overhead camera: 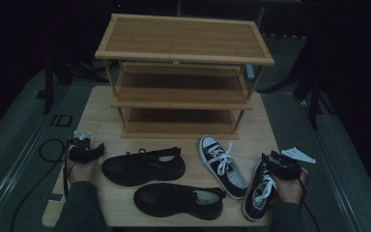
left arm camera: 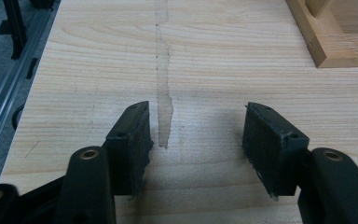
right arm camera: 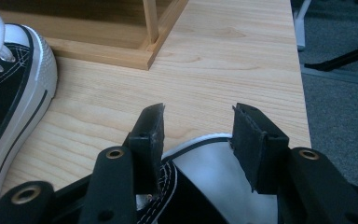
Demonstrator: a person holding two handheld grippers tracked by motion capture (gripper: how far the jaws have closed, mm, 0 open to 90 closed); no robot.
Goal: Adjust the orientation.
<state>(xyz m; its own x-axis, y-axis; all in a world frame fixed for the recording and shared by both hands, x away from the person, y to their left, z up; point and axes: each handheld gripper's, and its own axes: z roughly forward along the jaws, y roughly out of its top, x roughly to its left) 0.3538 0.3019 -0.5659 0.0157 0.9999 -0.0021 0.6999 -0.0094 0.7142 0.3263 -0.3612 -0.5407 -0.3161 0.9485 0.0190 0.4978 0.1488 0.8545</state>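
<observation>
High view: right gripper (overhead camera: 265, 166) fingers spread over sneaker (overhead camera: 260, 189), left gripper (overhead camera: 91, 151) fingers spread, empty

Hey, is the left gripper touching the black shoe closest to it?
Apart. The high view shows bare table between the left gripper and the near black shoe; in the left gripper view its jaws stand open over bare wood.

A shoe rack (overhead camera: 183, 77) stands at the bench's (overhead camera: 101, 108) twelve o'clock. Before it lie four shoes: two slip-ons (overhead camera: 142, 166) (overhead camera: 178, 200) toward seven o'clock (one behind the other), two sneakers (overhead camera: 222, 166) (overhead camera: 260, 191) toward five o'clock, the outer one at the bench's edge.
</observation>
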